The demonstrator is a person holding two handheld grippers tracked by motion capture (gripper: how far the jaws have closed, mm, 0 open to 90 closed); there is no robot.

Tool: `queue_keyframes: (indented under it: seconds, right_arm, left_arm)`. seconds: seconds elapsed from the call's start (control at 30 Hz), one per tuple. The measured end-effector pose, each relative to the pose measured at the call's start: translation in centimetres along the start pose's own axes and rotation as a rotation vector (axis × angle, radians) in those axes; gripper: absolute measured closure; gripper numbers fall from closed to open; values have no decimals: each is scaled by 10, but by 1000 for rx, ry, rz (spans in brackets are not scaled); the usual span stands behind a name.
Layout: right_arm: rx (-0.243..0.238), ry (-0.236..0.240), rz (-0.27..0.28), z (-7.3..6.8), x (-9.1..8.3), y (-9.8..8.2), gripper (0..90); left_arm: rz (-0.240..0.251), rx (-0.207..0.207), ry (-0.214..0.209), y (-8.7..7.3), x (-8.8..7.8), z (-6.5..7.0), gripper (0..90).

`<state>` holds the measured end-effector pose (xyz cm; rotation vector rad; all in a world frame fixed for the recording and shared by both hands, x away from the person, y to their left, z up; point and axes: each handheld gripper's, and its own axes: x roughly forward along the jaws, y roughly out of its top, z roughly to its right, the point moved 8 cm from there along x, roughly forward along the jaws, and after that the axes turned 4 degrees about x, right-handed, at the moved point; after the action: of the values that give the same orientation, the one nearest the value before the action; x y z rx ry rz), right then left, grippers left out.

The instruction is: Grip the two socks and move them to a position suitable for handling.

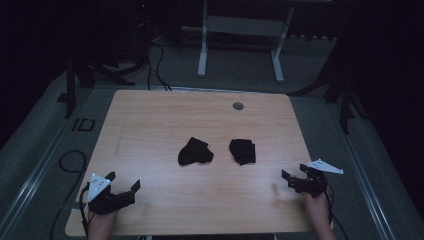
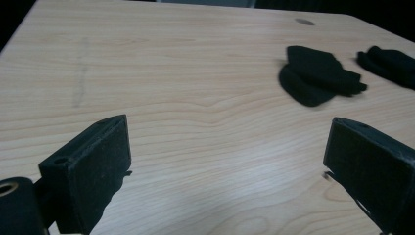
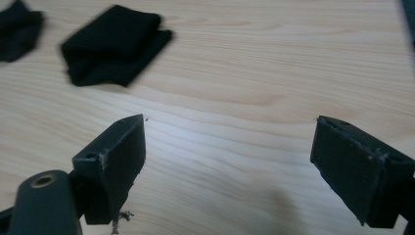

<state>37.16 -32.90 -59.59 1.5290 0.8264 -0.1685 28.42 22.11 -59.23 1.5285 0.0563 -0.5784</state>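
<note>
Two black folded cloth pieces lie near the middle of the wooden table: the left cloth and the right cloth. My left gripper rests open at the table's front left corner, well short of the left cloth; the right cloth lies farther off. At the front right edge my right gripper stands open with nothing between its jaws, the right cloth ahead to its left and the left cloth at the frame's edge.
A round grommet hole sits near the table's far edge. Beyond the table stand a white frame, dark stands and floor cables. The room around is dim.
</note>
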Motion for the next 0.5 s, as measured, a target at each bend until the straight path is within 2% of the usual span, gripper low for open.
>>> queue_keyframes:
  seconds: [0.1,0.17,0.3,0.37,0.5]
  right_arm:
    - [-27,24,-20,-13,6,4,131]
    - [-20,57,-24,-20,10,7,129]
    - [-14,39,-46,-25,20,12,132]
    - [-20,66,-53,-31,25,15,131]
    - [-39,73,-55,-40,33,22,132]
  left_arm:
    - [0,2,-15,1,1,5,38]
    - [-6,6,-27,1,1,7,38]
    - [-19,18,-38,0,3,10,38]
    - [-21,20,-48,0,3,12,38]
    - [-25,34,-52,0,4,14,38]
